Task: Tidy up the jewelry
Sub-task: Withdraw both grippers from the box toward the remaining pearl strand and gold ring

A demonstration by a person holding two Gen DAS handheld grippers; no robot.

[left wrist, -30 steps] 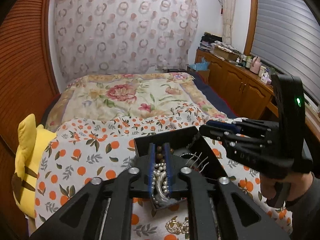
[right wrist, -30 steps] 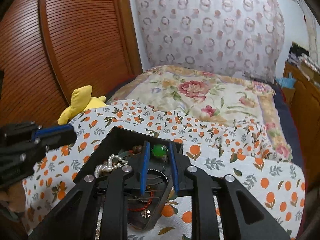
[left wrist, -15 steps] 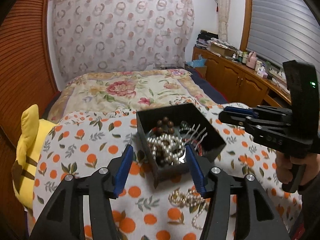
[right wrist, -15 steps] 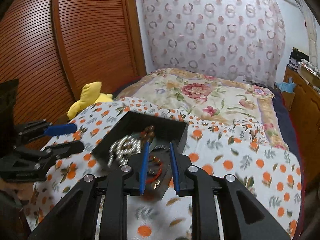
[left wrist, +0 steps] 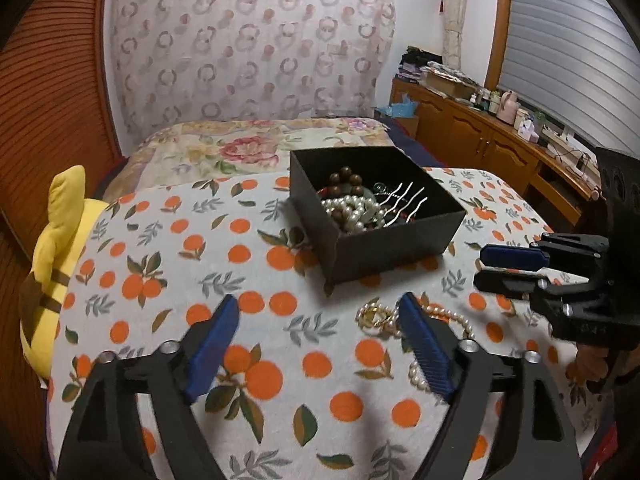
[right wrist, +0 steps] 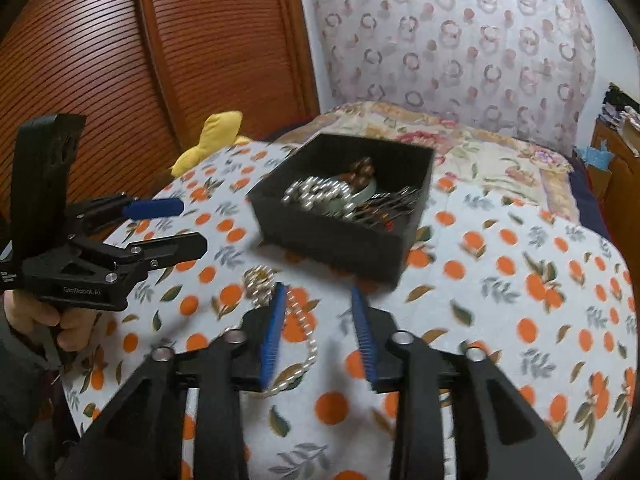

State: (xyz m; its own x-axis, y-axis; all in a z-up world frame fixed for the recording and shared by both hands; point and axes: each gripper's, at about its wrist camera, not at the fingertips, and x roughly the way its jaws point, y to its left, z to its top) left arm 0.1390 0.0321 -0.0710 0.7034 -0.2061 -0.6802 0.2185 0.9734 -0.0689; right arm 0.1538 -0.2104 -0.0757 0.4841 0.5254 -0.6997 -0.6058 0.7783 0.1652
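An open black box [left wrist: 392,248] stands on the orange-print cloth, holding pearl strands [left wrist: 352,208], brown beads and a silver hair comb. In front of it a pearl necklace with a gold cluster [left wrist: 376,316] lies on the cloth. My left gripper [left wrist: 318,306] hovers before the box, its jaws opening wide with only cloth between them. In the right wrist view the box [right wrist: 328,240] is ahead, blurred. My right gripper [right wrist: 318,294] is over the necklace [right wrist: 308,344], jaws opening; the strand lies between the fingers, untouched by the pads.
A yellow plush toy [left wrist: 60,264] sits at the cloth's left edge by the ribbed wooden doors [right wrist: 200,40]. A floral quilt [left wrist: 240,148] lies behind the box. Wooden cabinets [left wrist: 480,140] with clutter run along the right. A hand [right wrist: 60,316] holds the left gripper.
Both grippers drew back from the box and sank toward the cloth. The left let go of the pearl strand into the box and opened wide. The right jaws spread apart.
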